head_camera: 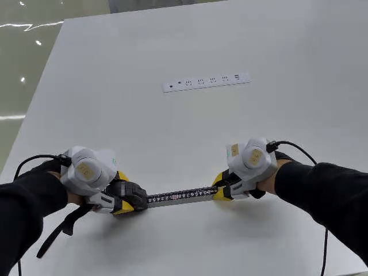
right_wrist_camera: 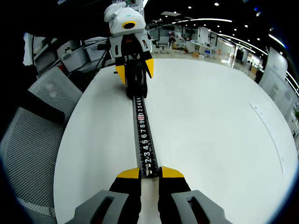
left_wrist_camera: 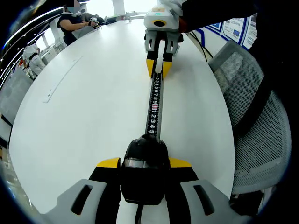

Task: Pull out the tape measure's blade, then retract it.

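A black tape measure case [head_camera: 133, 193] rests low on the white table [head_camera: 172, 132], and my left gripper [head_camera: 123, 192] is shut on it. In the left gripper view the case [left_wrist_camera: 145, 170] sits between the yellow-tipped jaws of the left gripper [left_wrist_camera: 145, 163]. The numbered blade [head_camera: 181, 196] runs out flat from the case to my right gripper [head_camera: 219, 187], which is shut on the blade's end. In the right gripper view the blade [right_wrist_camera: 141, 133] lies straight on the table from the right gripper [right_wrist_camera: 150, 173] to the case [right_wrist_camera: 136, 80].
A white power strip [head_camera: 207, 81] lies flat near the table's middle, well beyond both grippers. A grey mesh chair [left_wrist_camera: 261, 135] stands at the table's near edge. Black cables trail from both grippers. People sit far off [left_wrist_camera: 70, 21].
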